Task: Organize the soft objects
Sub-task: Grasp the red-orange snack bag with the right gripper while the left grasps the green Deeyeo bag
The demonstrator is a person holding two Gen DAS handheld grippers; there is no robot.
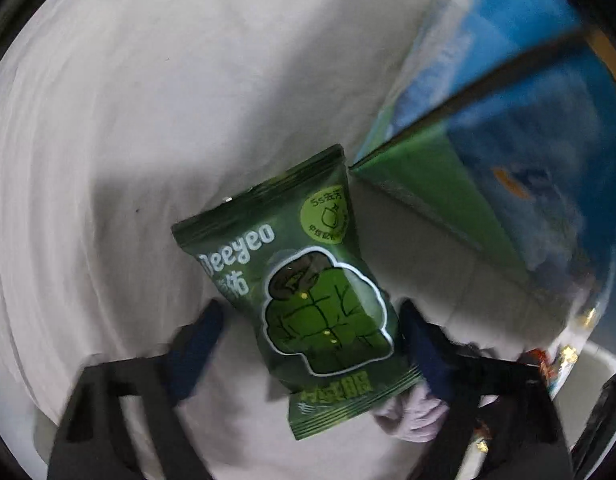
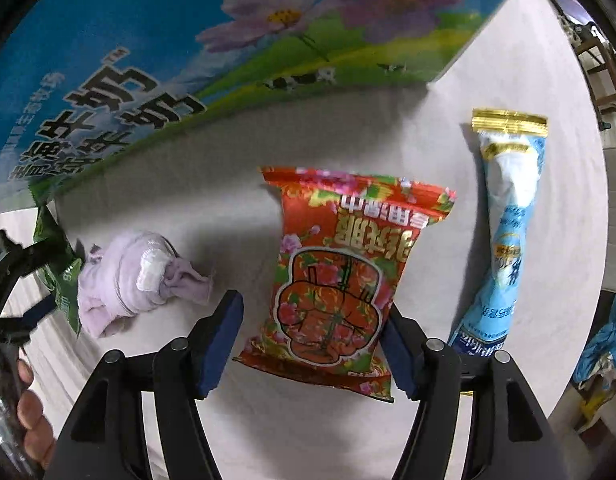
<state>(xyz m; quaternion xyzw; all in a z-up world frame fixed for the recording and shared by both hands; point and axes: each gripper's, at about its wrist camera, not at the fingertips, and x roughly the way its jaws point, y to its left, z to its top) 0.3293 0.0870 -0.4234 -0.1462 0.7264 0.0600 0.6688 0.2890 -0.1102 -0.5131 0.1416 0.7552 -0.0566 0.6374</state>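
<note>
Left tool [image 1: 308,344]: wide open, straddling green pouch [image 1: 303,292]; grips nothing.
Right tool [image 2: 312,344]: wide open around red pouch [image 2: 344,280]; no hold visible.
Landmark: milk carton box [image 2: 187,40]; both pouches lie on the surface [image 2: 508,60] in front of it; lilac cloth [image 2: 127,280] between them.
Risk: slick, puffy film may squirt out as pads close; left tool could snag the cloth.

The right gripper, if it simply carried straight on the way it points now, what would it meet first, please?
Most likely the red floral packet, which already lies between the open jaws of the right gripper on the white table. Beyond it stands the blue milk carton box, though depth is hard to judge.
</note>
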